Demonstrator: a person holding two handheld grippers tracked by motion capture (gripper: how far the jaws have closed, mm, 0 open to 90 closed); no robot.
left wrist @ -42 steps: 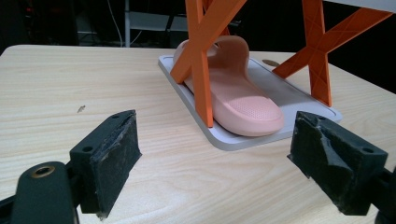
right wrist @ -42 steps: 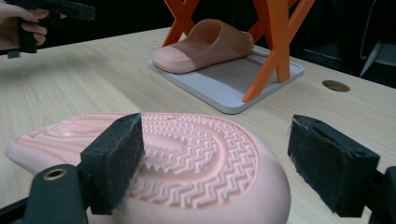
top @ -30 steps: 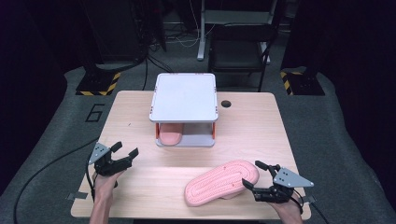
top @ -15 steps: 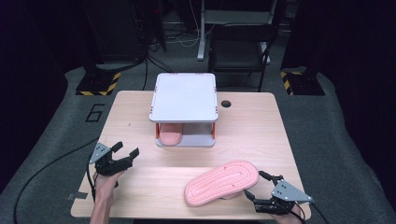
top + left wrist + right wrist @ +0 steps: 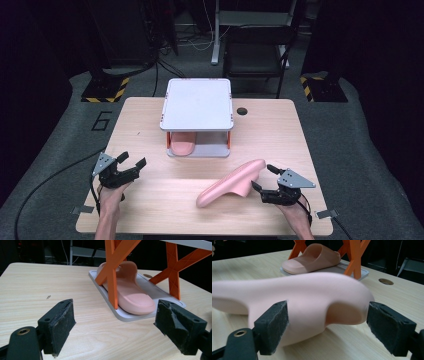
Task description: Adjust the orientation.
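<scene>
My right claw (image 5: 261,186) stood wide open around the tipped-up pink slipper (image 5: 230,184) without clamping it, while my left claw (image 5: 131,163) gaped empty over the worktop (image 5: 150,200).

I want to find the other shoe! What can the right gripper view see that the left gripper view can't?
Right gripper view: a loose pale pink foam slipper, blurry, tipped on its side between the right gripper's open black jaws.

Left gripper view: the left gripper's open jaws with nothing held between them, and a tiny dark speck on the wood.

Both: the light wooden table, and a second pink slipper on the white base of the orange-legged rack.
</scene>
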